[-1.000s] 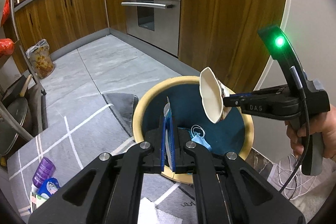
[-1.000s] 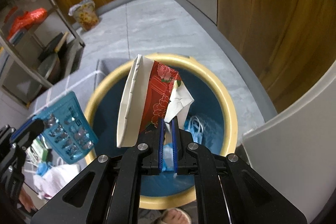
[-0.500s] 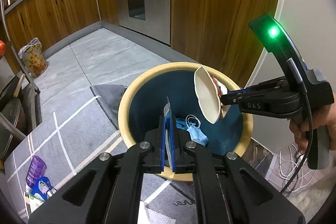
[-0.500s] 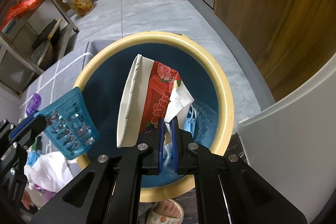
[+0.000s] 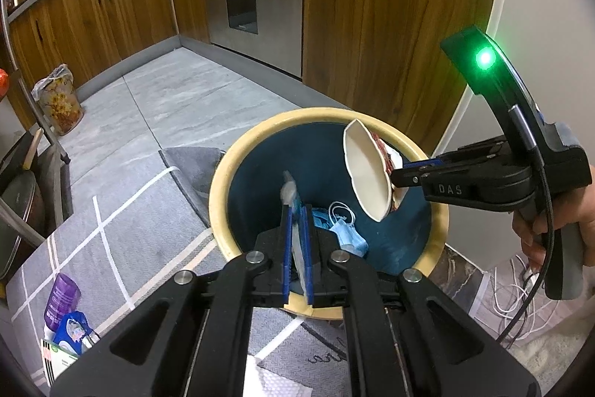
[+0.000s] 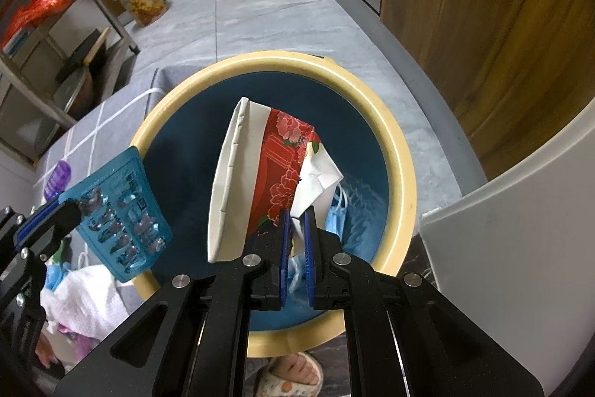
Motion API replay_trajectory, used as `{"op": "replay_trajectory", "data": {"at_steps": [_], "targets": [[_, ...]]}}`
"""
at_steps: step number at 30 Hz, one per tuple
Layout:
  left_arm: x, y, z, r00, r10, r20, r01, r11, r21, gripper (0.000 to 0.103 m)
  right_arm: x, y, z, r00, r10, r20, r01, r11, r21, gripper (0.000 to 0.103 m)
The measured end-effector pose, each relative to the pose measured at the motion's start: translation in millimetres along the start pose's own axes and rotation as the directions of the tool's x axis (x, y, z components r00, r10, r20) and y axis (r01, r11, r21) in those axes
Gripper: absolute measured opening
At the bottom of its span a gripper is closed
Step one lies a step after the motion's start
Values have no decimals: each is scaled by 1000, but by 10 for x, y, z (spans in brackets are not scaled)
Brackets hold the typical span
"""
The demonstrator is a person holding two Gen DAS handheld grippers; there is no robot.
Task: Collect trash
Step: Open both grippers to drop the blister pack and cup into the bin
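Right gripper (image 6: 295,229): jaws nearly closed, pads pinching the crumpled white base edge of a crushed paper cup (image 6: 260,181), red floral print outside, white inside. From the pads the cup runs up and away, its long axis following the fingers, flattened rim farthest out. In the left wrist view the same cup (image 5: 366,170) hangs at the far right side of the bin mouth, rim turned toward the bin's centre, lowest edge dipping below the rim line.

Left gripper (image 5: 295,233): jaws nearly closed on a thin blue blister pack (image 5: 292,199), seen edge-on, standing up between the pads. In the right wrist view its flat face shows, blue blister pack (image 6: 119,211), and it straddles the near-left rim: part over the opening, lower part outside it.

Bin (image 6: 403,181): round, cream rim, dark blue inside, standing on grey floor tile at the corner of a grey rug (image 5: 111,211). Blue face masks (image 5: 347,235) with white ear loops lie at the bottom.

Key relation: the cup sits directly above the opening, so the drop path is straight down; right hand is the better placed. My reading is that the blister pack needs a small shift inward before release, or it may catch the rim.

Pose: both grippers pitched downward into the bin, right steeper. A person's hand (image 5: 557,222) wraps the right handle.

Other trash on the rug: purple bottle (image 5: 61,298), white tissue (image 6: 85,296).
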State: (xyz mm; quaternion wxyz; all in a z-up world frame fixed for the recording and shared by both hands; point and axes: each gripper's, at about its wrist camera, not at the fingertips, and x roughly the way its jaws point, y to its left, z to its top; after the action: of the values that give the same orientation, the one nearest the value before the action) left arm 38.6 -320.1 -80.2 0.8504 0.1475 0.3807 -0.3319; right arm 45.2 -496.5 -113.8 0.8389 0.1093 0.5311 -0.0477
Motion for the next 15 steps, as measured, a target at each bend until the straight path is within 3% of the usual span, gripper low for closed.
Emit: {"op": "replay_trajectory", "data": {"at_steps": [9, 11, 15], "targets": [[6, -8, 3, 1000, 28, -4, -28, 1000, 3, 22, 17, -13, -6, 1000, -7, -4, 7, 1000, 3, 15], [-11, 17, -2, 999, 41, -2, -41, 999, 0, 26, 19, -20, -9, 1000, -8, -6, 8, 1000, 8, 21], [-100, 79, -33, 997, 70, 14, -70, 998, -7, 47, -19, 1, 5, 1000, -15, 13, 15, 1000, 16, 41]]}}
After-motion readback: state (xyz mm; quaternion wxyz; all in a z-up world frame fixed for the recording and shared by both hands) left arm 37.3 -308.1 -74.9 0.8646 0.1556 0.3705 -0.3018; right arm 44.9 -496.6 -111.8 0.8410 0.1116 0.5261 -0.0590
